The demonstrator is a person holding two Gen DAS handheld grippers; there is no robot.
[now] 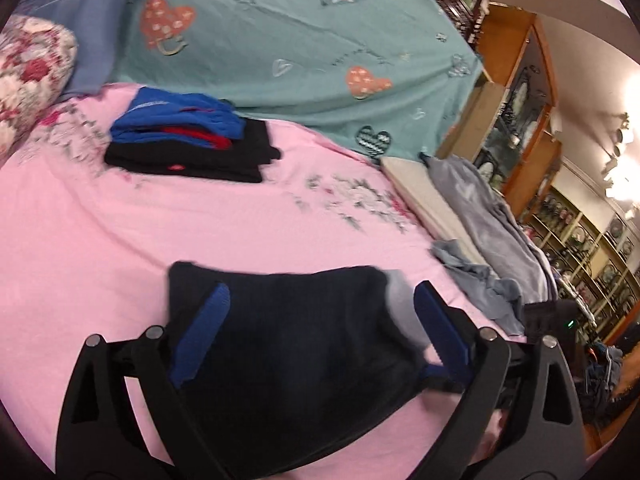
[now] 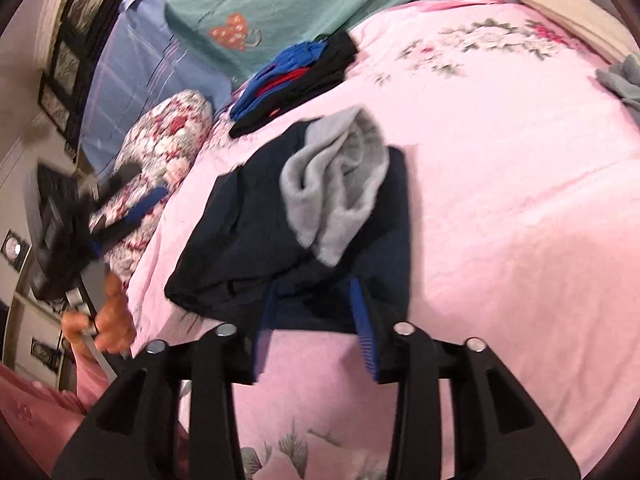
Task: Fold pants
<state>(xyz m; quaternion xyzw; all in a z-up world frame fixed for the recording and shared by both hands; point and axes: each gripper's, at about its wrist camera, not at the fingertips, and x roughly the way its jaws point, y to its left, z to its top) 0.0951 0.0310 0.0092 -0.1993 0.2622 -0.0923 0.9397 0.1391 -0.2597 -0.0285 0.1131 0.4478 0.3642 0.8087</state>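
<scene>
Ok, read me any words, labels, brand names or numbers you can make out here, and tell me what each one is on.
Nothing can be read.
Teal heart-print cover: thin curved lines of script, too small and blurred.
Blue garment on the folded stack: pale strip, possibly print, too blurred.
Dark pants with grey lining: no print visible.

Left gripper [image 1: 320, 304] jaws wide apart over dark pants [image 1: 288, 360] on pink bedsheet [image 1: 100, 240]
</scene>
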